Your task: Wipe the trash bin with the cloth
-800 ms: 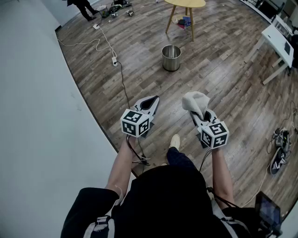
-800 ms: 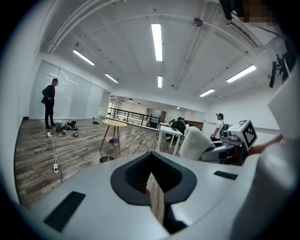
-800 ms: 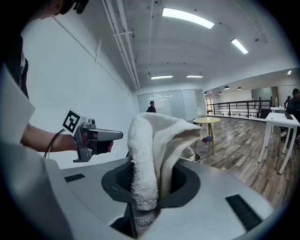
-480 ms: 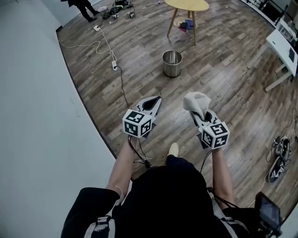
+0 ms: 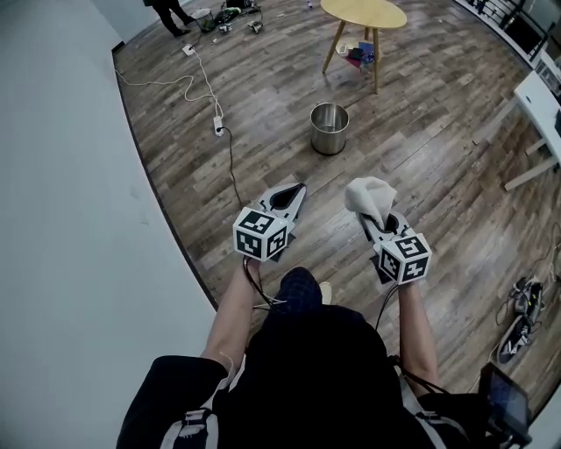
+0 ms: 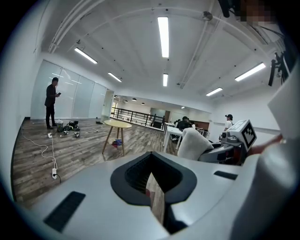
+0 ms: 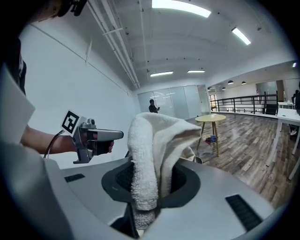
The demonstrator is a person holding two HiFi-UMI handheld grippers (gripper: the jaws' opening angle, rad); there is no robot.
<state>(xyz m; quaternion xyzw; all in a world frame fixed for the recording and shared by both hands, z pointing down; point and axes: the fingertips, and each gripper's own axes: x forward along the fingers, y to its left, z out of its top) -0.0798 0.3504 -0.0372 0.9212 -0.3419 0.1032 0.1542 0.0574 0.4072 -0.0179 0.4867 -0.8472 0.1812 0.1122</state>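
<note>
A shiny metal trash bin [image 5: 330, 128] stands upright on the wood floor, well ahead of both grippers. My right gripper [image 5: 375, 219] is held at waist height, shut on a white terry cloth [image 5: 368, 195] that bunches up above its jaws. In the right gripper view the cloth [image 7: 152, 154] hangs folded over the right gripper [image 7: 145, 208] and fills the middle of the picture. My left gripper [image 5: 292, 196] is level with it on the left, shut with nothing in it. In the left gripper view the left gripper [image 6: 151, 185] has its jaws closed to a narrow slit, and the cloth [image 6: 192, 143] shows off to the right.
A round yellow table [image 5: 364, 13] stands just beyond the bin. A power strip [image 5: 217, 127] with its cable runs along the floor by the white wall [image 5: 70, 193]. A white desk [image 5: 545, 96] and shoes [image 5: 517, 307] are on the right. A person [image 5: 171, 10] stands far back.
The person has stepped forward, so the bin sits lower and a bit nearer in the head view. Both grippers keep the same pose, and the cloth stays clamped.
</note>
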